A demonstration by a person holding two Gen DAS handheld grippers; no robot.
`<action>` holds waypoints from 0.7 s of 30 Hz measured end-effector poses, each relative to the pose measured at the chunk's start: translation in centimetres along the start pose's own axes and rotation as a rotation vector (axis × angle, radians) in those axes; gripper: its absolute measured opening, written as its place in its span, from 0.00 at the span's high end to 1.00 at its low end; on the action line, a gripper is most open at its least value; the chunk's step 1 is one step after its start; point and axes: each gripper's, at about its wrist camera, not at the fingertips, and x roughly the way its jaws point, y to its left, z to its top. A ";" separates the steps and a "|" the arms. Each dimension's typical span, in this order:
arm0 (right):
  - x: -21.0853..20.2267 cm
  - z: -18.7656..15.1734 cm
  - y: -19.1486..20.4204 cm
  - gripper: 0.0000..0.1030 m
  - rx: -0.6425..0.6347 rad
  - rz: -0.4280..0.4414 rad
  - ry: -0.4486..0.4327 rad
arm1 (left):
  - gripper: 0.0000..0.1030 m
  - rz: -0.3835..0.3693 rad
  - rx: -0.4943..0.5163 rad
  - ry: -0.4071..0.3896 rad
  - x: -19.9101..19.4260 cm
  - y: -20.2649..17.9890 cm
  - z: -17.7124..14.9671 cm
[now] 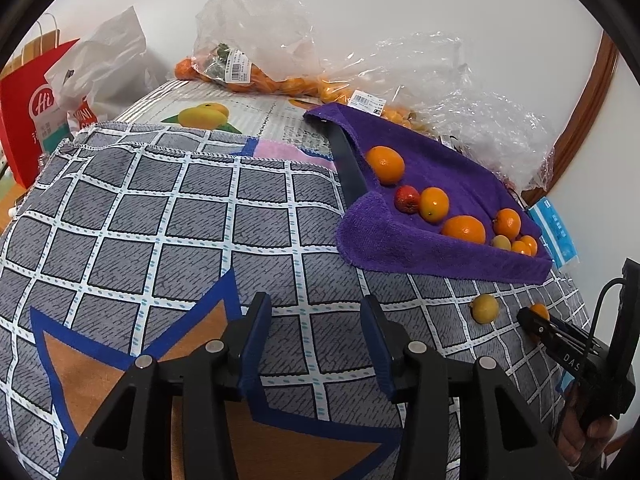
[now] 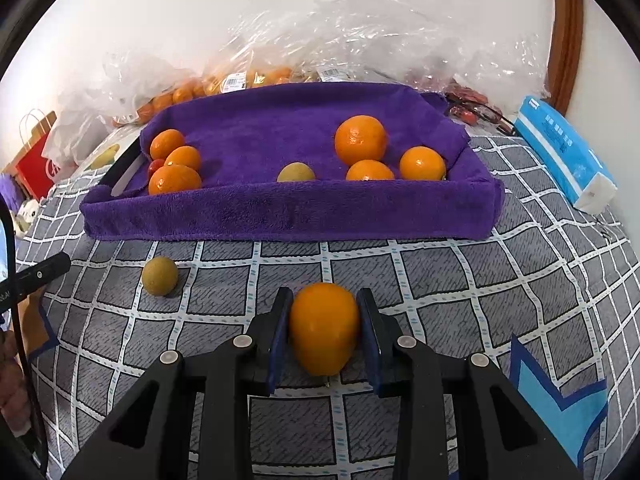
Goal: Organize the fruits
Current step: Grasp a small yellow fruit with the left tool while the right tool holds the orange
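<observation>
Step in hand, as I judge it: carrying one fruit to the tray. The right gripper [image 2: 325, 330] has its blue pads pressed on both flanks of a smooth round orange citrus fruit [image 2: 324, 328], jaws set narrow around it. The fruit sits low over the grey checked cloth [image 2: 440, 280]; whether it is lifted clear or touching the cloth, I cannot tell. It is short of the near wall of the purple terry towel-lined tray [image 2: 280, 216], not yet inside.

Tray contents: a cluster of oranges at the left end with one small red fruit [image 2: 156, 166] among them, a second cluster of oranges at the right end, and a dull yellow-green fruit [image 2: 296, 172] between the two groups. One more yellow-green round fruit [image 2: 160, 276] lies loose on the cloth, just outside the near wall, to the left of the held orange.

Next move, judged: raise the orange over the towel wall and release it beside like fruit. The wall is soft and could fold if clipped.

Pose: the right gripper points forward and downward toward the tray. The left gripper [image 1: 316, 340] is empty, jaws partly apart, hovering over bare cloth, well away from the tray.
</observation>
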 end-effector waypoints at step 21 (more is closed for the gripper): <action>-3.8 -2.4 -3.5 0.69 -0.014 -0.005 -0.095 | 0.59 -0.109 0.179 0.085 1.1 -10.4 -0.8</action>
